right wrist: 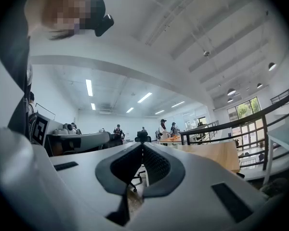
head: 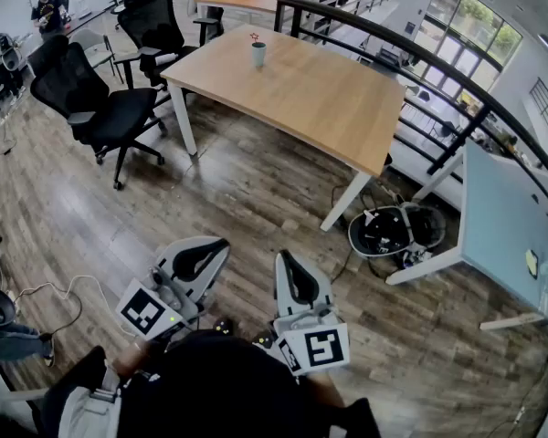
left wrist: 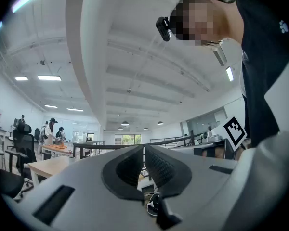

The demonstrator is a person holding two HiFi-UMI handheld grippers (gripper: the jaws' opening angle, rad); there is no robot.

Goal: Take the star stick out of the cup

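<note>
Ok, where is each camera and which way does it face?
Head view: on the person's head, looking steeply down at the light wooden table and grey cup; left tool, right tool and dark torso show.
Left gripper view: on the left tool, tilted up toward the white ceiling; shut jaws and the torso show.
Right gripper view: on the right tool, also tilted up; shut jaws and the torso show.
Shared: all three catch the table and black railing.

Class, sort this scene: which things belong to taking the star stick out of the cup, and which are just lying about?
Belong to the job: star stick, cup, wooden table under it, left gripper and right gripper (both shut, empty, far from the cup).

Just lying about: office chairs, pale blue table, railing.
</note>
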